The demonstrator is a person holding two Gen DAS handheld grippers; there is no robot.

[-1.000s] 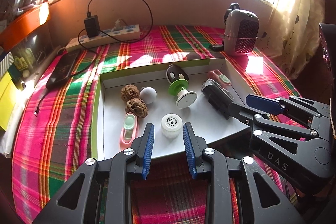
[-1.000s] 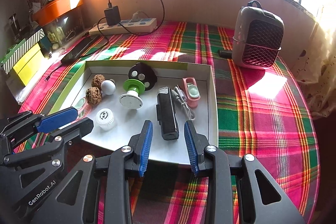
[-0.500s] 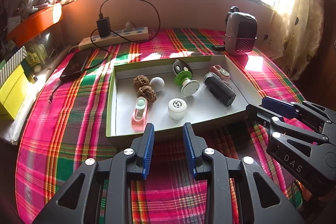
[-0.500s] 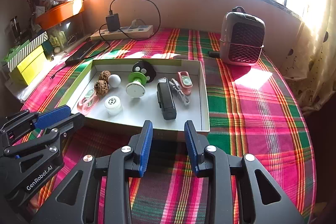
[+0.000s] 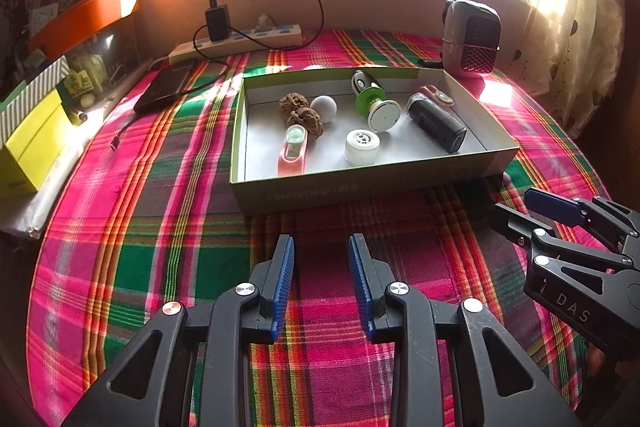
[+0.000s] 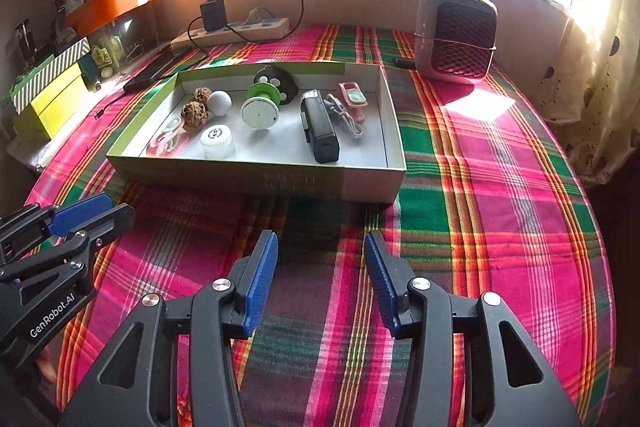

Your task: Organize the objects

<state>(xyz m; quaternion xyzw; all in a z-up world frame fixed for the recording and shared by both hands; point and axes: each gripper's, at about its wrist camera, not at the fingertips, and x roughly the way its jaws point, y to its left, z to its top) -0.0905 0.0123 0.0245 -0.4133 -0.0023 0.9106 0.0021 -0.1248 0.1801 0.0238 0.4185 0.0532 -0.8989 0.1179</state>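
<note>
Judging by the shallow green-edged cardboard box (image 6: 256, 179) already holding the small objects — two brown walnuts (image 6: 195, 113), a white ball (image 6: 219, 103), a black rectangular case (image 6: 320, 131) — we seem near done. Our left gripper (image 5: 320, 281) hangs empty with a narrow gap; our right gripper (image 6: 320, 277) is opening, nothing between its jaws. We should keep both above the pink-and-green plaid tablecloth (image 6: 500, 187), clear of the box. A grey mesh-fronted heater (image 6: 454, 35) and white power strip (image 6: 232, 31) sit beneath the bright window.

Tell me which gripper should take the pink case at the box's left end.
Probably the left gripper: the pink case lies nearly straight ahead of its empty jaws, while the right gripper faces the box's other half.
</note>
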